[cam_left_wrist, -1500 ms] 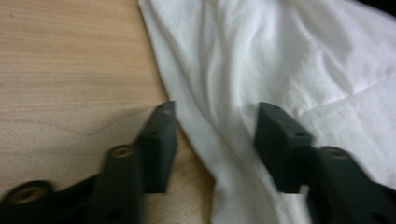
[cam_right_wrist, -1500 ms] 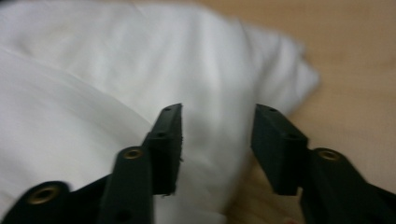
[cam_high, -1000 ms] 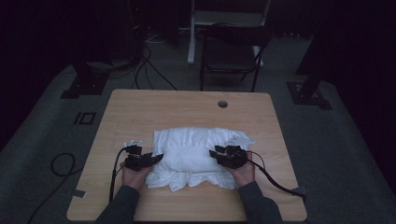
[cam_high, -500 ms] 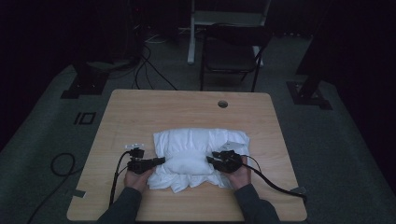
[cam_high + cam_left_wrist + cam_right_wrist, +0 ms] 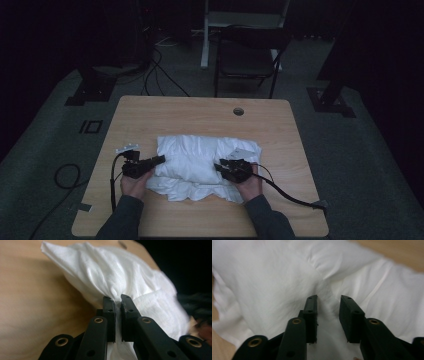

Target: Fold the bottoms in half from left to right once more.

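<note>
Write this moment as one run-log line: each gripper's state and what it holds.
left gripper: just closed, shut on white cloth | right gripper: closing, fingers apart, cloth between | table: cloth bunched

white cloth point(image 5: 287, 277) blurred up close — its edges cut off.
</note>
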Available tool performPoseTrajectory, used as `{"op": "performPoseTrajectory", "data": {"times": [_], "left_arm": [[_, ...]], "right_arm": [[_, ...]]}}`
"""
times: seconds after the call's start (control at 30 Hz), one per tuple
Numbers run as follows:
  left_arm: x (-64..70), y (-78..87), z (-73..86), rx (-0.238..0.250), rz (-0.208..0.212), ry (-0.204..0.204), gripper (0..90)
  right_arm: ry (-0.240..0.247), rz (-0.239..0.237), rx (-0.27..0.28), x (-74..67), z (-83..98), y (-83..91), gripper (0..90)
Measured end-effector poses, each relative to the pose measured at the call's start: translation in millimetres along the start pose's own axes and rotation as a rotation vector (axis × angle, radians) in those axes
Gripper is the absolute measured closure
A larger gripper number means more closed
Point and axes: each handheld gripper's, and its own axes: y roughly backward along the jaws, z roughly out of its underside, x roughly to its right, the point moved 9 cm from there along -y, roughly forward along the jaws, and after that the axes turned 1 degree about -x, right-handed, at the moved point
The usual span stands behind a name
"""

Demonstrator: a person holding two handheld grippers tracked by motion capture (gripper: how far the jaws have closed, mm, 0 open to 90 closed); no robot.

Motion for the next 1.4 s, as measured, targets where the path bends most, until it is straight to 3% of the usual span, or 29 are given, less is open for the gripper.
{"op": "performPoseTrajectory", "data": {"times": [0.17, 0.23, 0.3, 0.4, 0.5, 0.53, 0.57, 0.63, 0.73, 0.8, 0.9, 0.97, 1.07, 1.23, 1.33, 1.4], "left_arm": [[28.4, 10.1, -28.7, 0.034, 0.037, -0.071, 84.8], [44.2, 7.5, -39.2, 0.034, 0.049, -0.112, 84.8], [62.5, 1.5, -47.7, 0.029, 0.062, -0.159, 84.8], [88.4, -12.4, -54.5, 0.012, 0.067, -0.227, 84.7], [102.5, -29.4, -52.5, -0.025, 0.022, -0.310, 84.6], [102.5, -29.4, -52.5, -0.025, 0.022, -0.310, 84.5], [109.3, -36.2, -50.9, -0.031, 0.040, -0.321, 84.5], [112.6, -39.4, -51.1, -0.034, 0.026, -0.339, 84.5], [116.0, -42.6, -49.9, -0.052, 0.016, -0.362, 84.5], [118.3, -45.4, -48.9, -0.062, 0.020, -0.371, 84.5], [124.7, -53.5, -47.3, -0.081, 0.025, -0.387, 84.4], [131.7, -59.7, -45.8, -0.096, 0.024, -0.412, 84.4], [141.8, -68.8, -43.3, -0.114, 0.012, -0.456, 84.4], [146.7, -88.3, -33.8, -0.159, -0.027, -0.519, 84.3], [140.2, -103.4, -22.3, -0.197, -0.071, -0.567, 84.3], [134.3, -113.0, -11.4, -0.227, -0.081, -0.582, 84.2]], "right_arm": [[-0.094, -0.092, -0.002, -8.9, 8.9, -28.6, 72.6], [-0.115, -0.092, -0.003, -11.1, 7.0, -33.0, 73.2], [-0.071, -0.058, -0.013, -17.8, 3.1, -38.9, 73.4], [-0.059, -0.077, -0.024, -31.9, -4.4, -49.6, 72.8], [-0.061, -0.106, -0.015, -38.9, -10.1, -53.9, 67.2], [-0.061, -0.106, -0.015, -38.9, -10.1, -53.9, 67.2], [-0.050, -0.101, -0.022, -36.1, -9.8, -43.5, 55.7], [-0.045, -0.090, 0.001, -30.2, -9.5, -25.1, 51.0], [-0.002, 0.050, 0.034, 2.1, -0.2, 13.2, 52.4], [-0.032, 0.120, 0.019, 25.0, 12.1, 29.5, 52.9], [-0.094, 0.110, -0.044, 39.4, 35.3, 27.1, 53.7], [-0.102, 0.100, -0.080, 37.2, 45.2, 15.4, 54.8], [-0.099, 0.106, -0.082, 32.5, 43.0, 3.4, 55.5], [-0.087, 0.025, -0.064, 15.7, 32.1, -13.8, 54.4], [-0.076, -0.055, -0.053, 3.0, 27.3, -19.9, 47.6], [-0.086, -0.100, -0.043, 2.6, 24.8, -13.2, 43.2]]}}
